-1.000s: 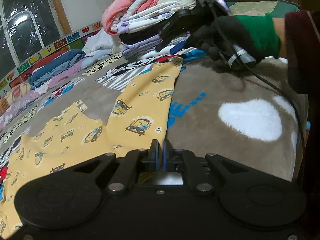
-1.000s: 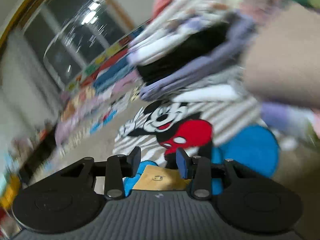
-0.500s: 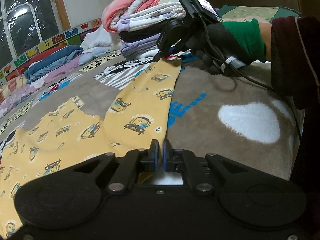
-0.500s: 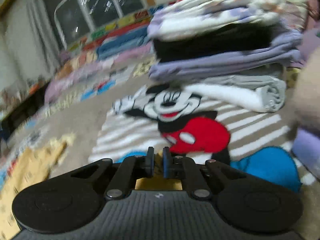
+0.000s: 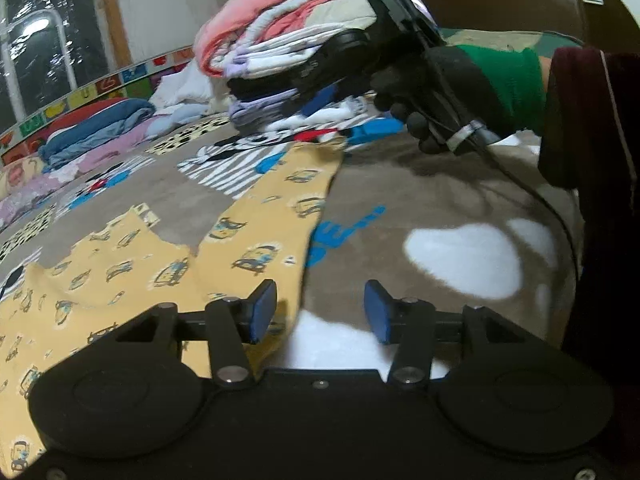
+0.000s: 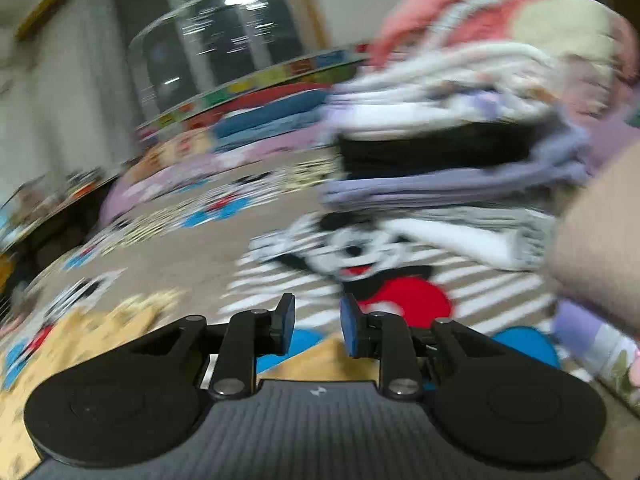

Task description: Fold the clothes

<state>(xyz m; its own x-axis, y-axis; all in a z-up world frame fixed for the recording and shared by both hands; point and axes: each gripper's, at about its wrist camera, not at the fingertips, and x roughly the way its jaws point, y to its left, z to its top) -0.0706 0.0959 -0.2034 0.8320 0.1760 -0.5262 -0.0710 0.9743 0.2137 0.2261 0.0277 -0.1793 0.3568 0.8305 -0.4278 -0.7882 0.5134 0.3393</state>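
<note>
The yellow car-print garment (image 5: 256, 240) is lying flat on the brown cartoon blanket (image 5: 420, 200), one leg stretching toward the far stack of folded clothes (image 5: 288, 52). The left gripper (image 5: 320, 312) is hovering over its near edge, jaws spread wide, gripping nothing. The right gripper (image 6: 316, 326), in a gloved hand (image 5: 432, 92), is sitting partly open and empty above the far hem; that view is blurring.
</note>
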